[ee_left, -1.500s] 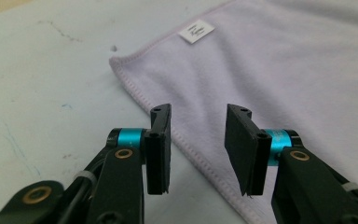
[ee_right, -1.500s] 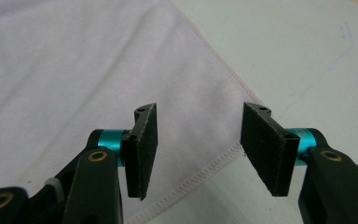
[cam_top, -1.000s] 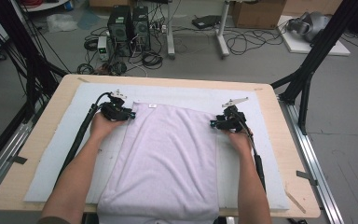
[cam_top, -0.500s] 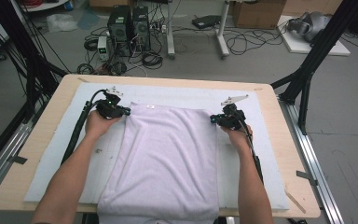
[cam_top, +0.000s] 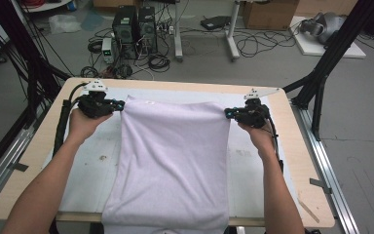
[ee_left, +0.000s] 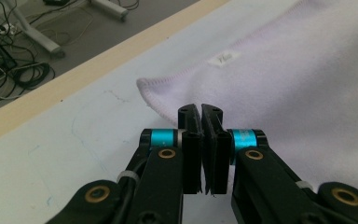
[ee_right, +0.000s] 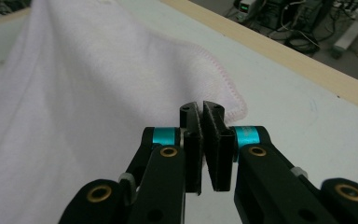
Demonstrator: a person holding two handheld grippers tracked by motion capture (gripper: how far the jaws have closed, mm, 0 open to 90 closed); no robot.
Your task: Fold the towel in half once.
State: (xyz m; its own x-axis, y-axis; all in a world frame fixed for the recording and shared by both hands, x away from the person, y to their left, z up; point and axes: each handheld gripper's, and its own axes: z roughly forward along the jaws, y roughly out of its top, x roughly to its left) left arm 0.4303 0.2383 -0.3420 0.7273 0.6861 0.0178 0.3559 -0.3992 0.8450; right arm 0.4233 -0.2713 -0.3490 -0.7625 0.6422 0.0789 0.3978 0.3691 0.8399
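Observation:
A pale lilac towel (cam_top: 173, 156) lies lengthwise on the table, its near end hanging over the front edge. Its far end is raised off the surface and stretched between the two grippers. My left gripper (cam_top: 119, 105) is shut on the towel's far left corner (ee_left: 168, 93), the jaws pressed together with the hem between them. My right gripper (cam_top: 228, 113) is shut on the far right corner (ee_right: 223, 93) in the same way. A small white label (ee_left: 226, 58) sits near the far hem.
A light blue mat (cam_top: 92, 161) covers the wooden table (cam_top: 307, 195). Black frame posts (cam_top: 321, 83) stand at both sides. Computers and cables (cam_top: 131, 29) lie on the floor beyond the far edge.
Both hands have risen from the table with the towel's far corners, lifting and stretching the far edge. The towel lay flat a second ago.

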